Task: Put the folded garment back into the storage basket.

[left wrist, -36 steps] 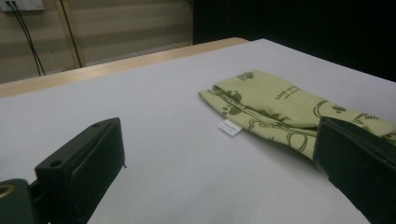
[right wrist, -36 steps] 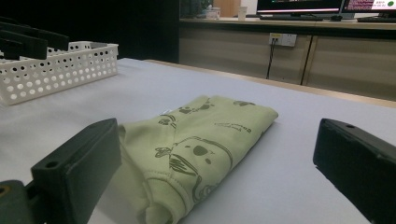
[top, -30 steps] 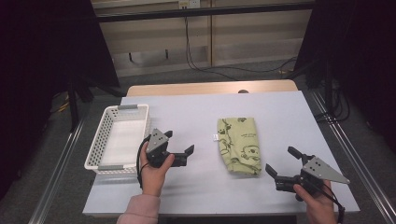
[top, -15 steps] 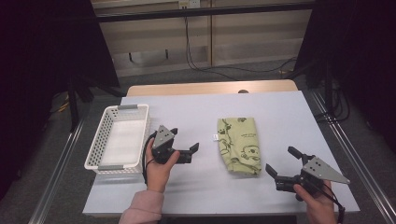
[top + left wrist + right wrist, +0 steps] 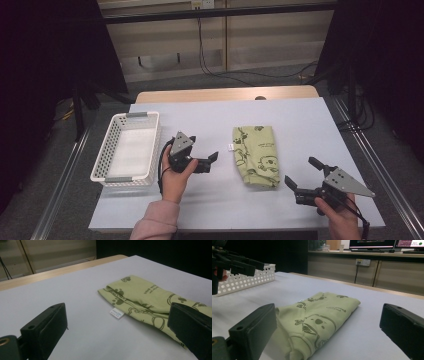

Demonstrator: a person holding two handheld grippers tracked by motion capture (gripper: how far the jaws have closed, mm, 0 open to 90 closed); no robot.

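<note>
A folded light-green cloth (image 5: 256, 155) with dark cartoon prints lies flat at the table's middle, a small white label (image 5: 230, 147) at its left edge. My left gripper (image 5: 205, 151) is held just left of the cloth, open, its jaws pointing toward it with nothing between them. In the left gripper view the cloth (image 5: 150, 300) and its label (image 5: 116, 313) lie ahead between the spread jaws. My right gripper (image 5: 301, 171) hovers open at the front right, close to the cloth's near right corner. The right gripper view has the cloth (image 5: 319, 317) directly ahead.
A white perforated basket (image 5: 100, 155) with nothing in it stands at the table's left, also seen as the basket (image 5: 244, 278) in the right gripper view behind the left gripper (image 5: 234, 263). The white table (image 5: 300, 120) ends at a wooden strip at the back.
My left gripper has moved a little to the right, closer to the cloth's left edge. The right gripper and the cloth have stayed put.
</note>
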